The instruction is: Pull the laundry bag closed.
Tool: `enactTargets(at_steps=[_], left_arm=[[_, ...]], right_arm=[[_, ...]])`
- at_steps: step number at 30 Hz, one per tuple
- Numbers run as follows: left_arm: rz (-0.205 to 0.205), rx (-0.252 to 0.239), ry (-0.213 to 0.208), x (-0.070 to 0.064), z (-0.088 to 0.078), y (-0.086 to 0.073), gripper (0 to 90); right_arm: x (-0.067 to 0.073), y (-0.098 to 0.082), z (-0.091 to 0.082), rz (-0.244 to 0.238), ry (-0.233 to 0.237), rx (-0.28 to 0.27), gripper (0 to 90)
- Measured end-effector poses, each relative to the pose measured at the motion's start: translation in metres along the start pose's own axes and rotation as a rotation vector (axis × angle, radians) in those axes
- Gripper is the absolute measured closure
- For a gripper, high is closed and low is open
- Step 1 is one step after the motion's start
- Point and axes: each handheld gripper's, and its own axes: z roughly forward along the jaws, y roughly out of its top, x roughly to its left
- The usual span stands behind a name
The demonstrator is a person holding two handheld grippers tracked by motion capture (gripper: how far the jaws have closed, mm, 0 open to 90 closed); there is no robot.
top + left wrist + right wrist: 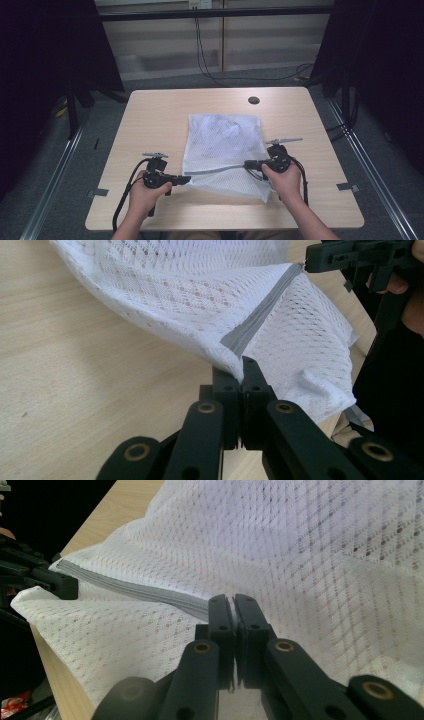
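A person at a light wooden table [150, 115] stretches the grey zipper band [215, 170] of a white mesh laundry bag [222, 137] between two handheld tools. At the left, the left gripper [186, 179] is clenched on the band's near-left end, its jaws pinched tight on mesh and tape alike, as the left gripper view [243, 371] confirms. The bag lies at mid-table, slightly right of centre, its far part flat on the wood and its near edge lifted off it by the two grips. At the right, the right gripper [248, 163] is likewise clamped on the band, jaws closed with fabric between them in the right gripper view [234, 607]. The step in hand appears to be holding the zipper line taut; the next move likely calls for one side to keep its hold while the other releases and finds the slider, which cannot be made out here. The band's long axis runs left to right across the table, rising slightly toward the right; the bag itself runs long away from the person.
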Motion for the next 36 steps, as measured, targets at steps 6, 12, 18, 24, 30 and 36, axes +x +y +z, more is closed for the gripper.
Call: enactTargets(at_steps=[6, 12, 18, 24, 30, 36], left_arm=[[-0.004, 0.001, -0.009, 0.000, 0.002, 0.000, 88.6], [-0.010, -0.003, -0.011, -0.002, 0.005, 0.000, 88.6], [0.004, 0.008, -0.008, -0.002, 0.006, 0.001, 88.7], [0.000, 0.006, -0.015, -0.003, 0.005, 0.001, 88.6], [-0.001, 0.002, -0.003, -0.002, 0.005, 0.001, 88.7], [-0.001, 0.005, -0.008, -0.001, 0.005, 0.001, 88.6]], right_arm=[[-0.006, -0.001, -0.005, 0.009, -0.008, -0.004, 87.5], [-0.007, -0.002, -0.008, 0.010, -0.012, -0.007, 87.5], [-0.010, -0.003, -0.011, 0.015, -0.019, -0.008, 87.5], [-0.010, -0.003, -0.011, 0.013, -0.021, -0.007, 87.5], [-0.010, -0.003, -0.012, 0.013, -0.035, -0.010, 87.5], [-0.014, -0.004, -0.014, 0.017, -0.036, -0.014, 87.5]])
